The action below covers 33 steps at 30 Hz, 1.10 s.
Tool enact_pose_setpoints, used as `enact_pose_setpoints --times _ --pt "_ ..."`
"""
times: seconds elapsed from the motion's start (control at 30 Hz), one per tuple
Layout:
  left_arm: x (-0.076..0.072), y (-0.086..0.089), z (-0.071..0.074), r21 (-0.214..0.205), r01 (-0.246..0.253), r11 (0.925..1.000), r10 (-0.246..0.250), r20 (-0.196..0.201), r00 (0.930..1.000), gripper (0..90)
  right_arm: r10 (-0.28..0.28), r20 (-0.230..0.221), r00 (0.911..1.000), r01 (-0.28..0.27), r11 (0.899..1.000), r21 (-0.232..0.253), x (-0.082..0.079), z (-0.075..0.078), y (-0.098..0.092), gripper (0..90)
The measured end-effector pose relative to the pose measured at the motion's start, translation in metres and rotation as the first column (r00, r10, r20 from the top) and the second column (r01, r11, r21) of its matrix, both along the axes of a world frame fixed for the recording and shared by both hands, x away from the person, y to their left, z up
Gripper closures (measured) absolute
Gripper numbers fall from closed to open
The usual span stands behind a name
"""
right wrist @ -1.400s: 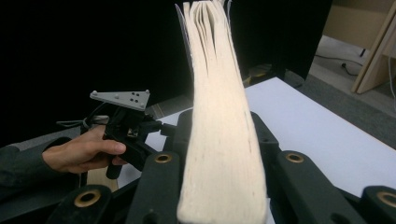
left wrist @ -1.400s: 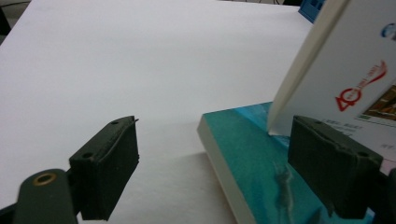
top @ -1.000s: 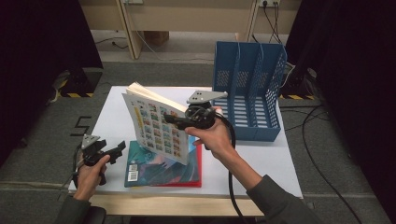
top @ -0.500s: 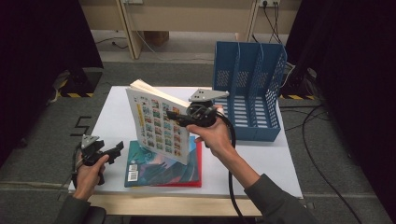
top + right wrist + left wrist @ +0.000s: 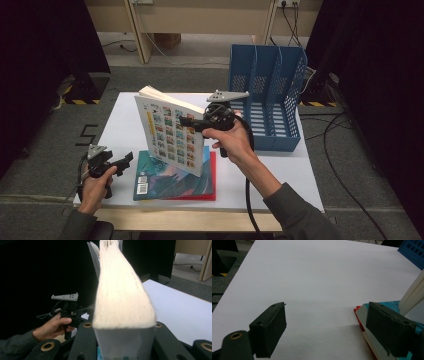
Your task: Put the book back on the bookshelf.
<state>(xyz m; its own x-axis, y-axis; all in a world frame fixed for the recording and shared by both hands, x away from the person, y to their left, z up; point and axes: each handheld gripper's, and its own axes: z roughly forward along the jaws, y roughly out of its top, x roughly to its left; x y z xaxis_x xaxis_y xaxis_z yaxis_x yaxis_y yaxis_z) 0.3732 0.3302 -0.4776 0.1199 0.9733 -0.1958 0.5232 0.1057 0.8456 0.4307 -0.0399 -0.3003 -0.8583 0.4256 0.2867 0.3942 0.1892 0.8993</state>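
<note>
The right gripper (image 5: 192,121) is clamping a thick white book (image 5: 172,132) by its page edge, and the book is standing nearly upright, lifted clear of the stack below it. In the right gripper view the block of cream pages (image 5: 121,295) is sitting squarely between the two black jaws, which are pressing on its covers from either side. The jaws have just been easing a touch wider, yet the book is between them and gripped. The cover with rows of small coloured pictures is facing away from that gripper, toward the person's left.

Beneath the lifted book, just below and in front of the right gripper, a teal book (image 5: 172,180) is lying flat on a red book (image 5: 212,175), both on the white table (image 5: 125,125). Behind the right gripper a blue file rack (image 5: 267,100) is standing with its slots open toward the person.

The left gripper (image 5: 120,162) is hovering low near the table's near edge, well apart from the white book. In the left gripper view its jaws are standing wide apart with bare table between them; the right-hand jaw is overlapping the corner of the flat stack (image 5: 362,315), though whether it is touching is hard to tell.
</note>
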Motion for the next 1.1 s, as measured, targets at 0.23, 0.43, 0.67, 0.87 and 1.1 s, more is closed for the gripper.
enact_pose_setpoints --times 0.23,0.43,0.67,0.87,1.1 --pt "0.001 0.0 -0.001 0.0 -0.001 1.0 0.001 -0.005 1.0 15.9 -0.058 -0.107 0.9925 0.062 0.997 0.036 0.021 -0.002 -0.018 73.2" --pt "0.001 0.001 -0.001 -0.011 -0.007 0.9999 0.007 -0.006 1.0 15.9 -0.098 -0.154 0.9833 0.109 0.992 0.069 0.03 -0.002 -0.039 73.2" --pt "0.002 0.001 -0.002 -0.012 -0.006 0.9999 0.006 -0.014 0.9999 15.9 -0.138 -0.131 0.9817 0.146 0.988 0.052 0.03 0.014 -0.056 73.2" --pt "0.004 0.004 -0.003 -0.017 -0.015 0.9997 0.015 -0.017 0.9997 15.8 -0.189 -0.102 0.9767 0.193 0.981 0.03 0.031 0.035 -0.07 73.0" --pt "0.005 0.008 -0.003 -0.023 -0.029 0.9993 0.029 -0.018 0.9994 15.8 -0.264 -0.062 0.9625 0.267 0.962 0.049 0.029 0.062 -0.096 72.9"
